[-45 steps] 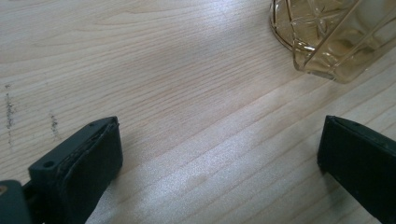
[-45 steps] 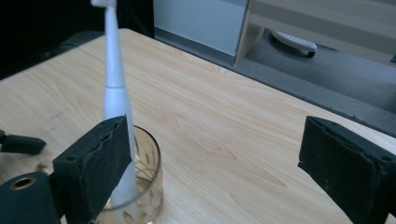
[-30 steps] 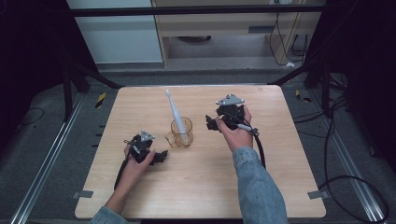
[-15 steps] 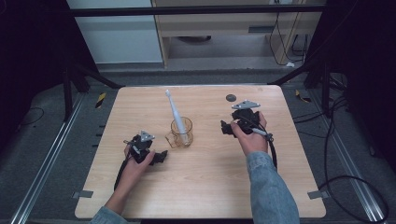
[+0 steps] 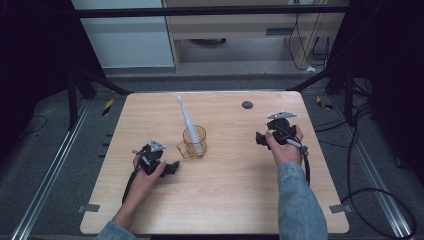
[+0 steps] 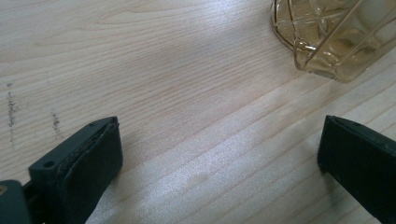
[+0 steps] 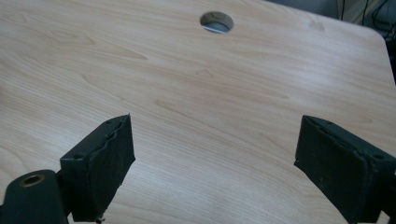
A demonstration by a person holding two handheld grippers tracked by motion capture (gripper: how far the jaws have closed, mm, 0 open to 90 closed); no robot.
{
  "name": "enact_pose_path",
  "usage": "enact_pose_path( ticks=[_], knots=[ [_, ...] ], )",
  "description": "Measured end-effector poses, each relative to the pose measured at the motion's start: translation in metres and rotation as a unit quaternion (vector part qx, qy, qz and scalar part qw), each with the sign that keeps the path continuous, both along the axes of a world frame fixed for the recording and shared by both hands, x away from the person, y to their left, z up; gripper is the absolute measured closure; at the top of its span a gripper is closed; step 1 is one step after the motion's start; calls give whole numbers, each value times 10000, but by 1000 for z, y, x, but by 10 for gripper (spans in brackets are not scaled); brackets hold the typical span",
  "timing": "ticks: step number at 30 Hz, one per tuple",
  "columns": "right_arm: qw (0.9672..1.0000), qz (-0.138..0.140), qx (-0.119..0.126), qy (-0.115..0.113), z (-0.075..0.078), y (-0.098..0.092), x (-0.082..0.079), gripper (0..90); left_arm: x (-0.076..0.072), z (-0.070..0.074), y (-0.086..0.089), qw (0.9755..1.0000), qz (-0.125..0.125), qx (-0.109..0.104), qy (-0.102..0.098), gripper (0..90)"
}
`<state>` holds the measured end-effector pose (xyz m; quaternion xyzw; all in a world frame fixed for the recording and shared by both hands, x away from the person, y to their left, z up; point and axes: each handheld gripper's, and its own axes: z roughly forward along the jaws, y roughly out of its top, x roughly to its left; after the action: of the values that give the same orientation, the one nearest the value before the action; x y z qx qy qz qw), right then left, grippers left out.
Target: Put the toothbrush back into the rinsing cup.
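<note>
Wooden table (image 5: 220, 200), toothbrush (image 5: 186, 116) in mug (image 5: 195, 142)

Overhead light falls evenly on the pale wooden table (image 5: 225, 190); surroundings are dark. Sheen streaks the grain in both gripper views. Near black jaws appear soft-focused.

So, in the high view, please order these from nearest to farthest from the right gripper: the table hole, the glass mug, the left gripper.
1. Table hole, just beyond the right gripper, toward the far edge.
2. Glass mug, mid-table, holding a toothbrush.
3. Left gripper, on the left side.
</note>
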<state>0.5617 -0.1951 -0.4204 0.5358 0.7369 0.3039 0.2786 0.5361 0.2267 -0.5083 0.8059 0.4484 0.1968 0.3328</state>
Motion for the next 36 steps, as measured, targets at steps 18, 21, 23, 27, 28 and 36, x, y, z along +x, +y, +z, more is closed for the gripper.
enact_pose_path(
  ticks=[18,21,23,27,28,36],
  knots=[
    [9956,-667,492,438,-53,-19,26,133,-1,0,1,10000,-38,1,8,0],
    [9953,-755,397,449,-57,-17,29,137,-1,0,2,10000,-63,13,4,0],
    [9955,-747,383,444,-59,-17,30,137,-1,0,2,10000,-80,23,8,0],
    [9941,-899,454,412,-64,-20,30,134,-1,0,2,10000,-79,21,8,0],
    [9941,-899,454,412,-64,-20,30,134,-1,0,2,10000,-80,21,8,0],
    [9917,-1118,387,498,-73,-19,34,129,-1,0,3,10000,-83,-9,6,0]
  ],
)
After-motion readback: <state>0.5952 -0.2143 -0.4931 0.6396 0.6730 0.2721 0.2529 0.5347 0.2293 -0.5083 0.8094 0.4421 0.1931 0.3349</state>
